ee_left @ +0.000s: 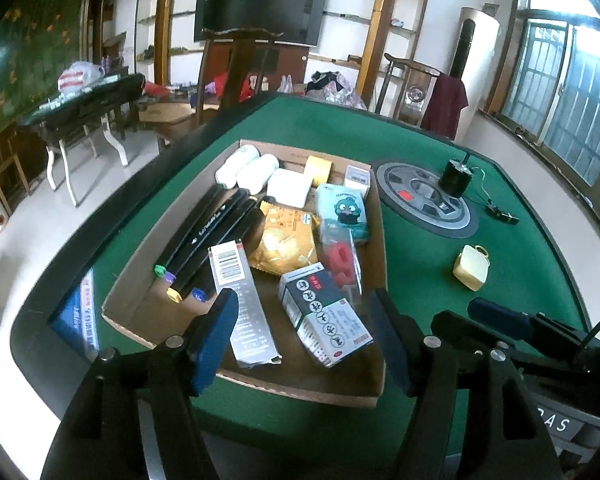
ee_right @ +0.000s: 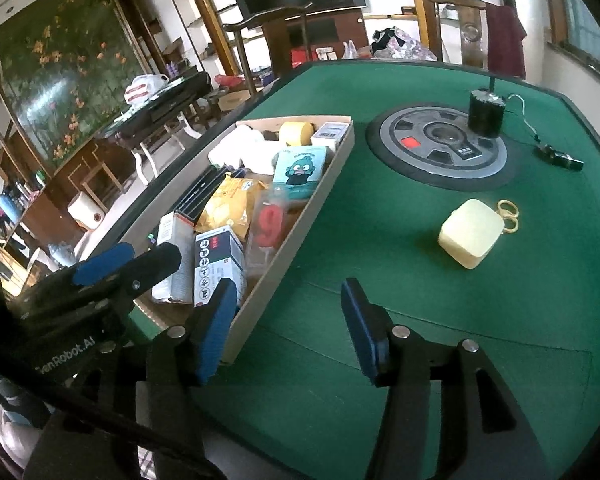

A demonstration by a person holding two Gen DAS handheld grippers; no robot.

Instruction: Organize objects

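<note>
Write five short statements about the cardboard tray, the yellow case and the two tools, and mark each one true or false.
1. The pale yellow case lies inside the cardboard tray. False: it sits on the green felt, outside the tray and apart from it.
2. The left tool is open with nothing between its fingers. True.
3. The black markers lie in the tray beside the yellow snack packet. True.
4. The right tool is shut on the case. False: it is open and holds nothing.
5. A black cylinder stands on the round grey disc in the table. True.
</note>
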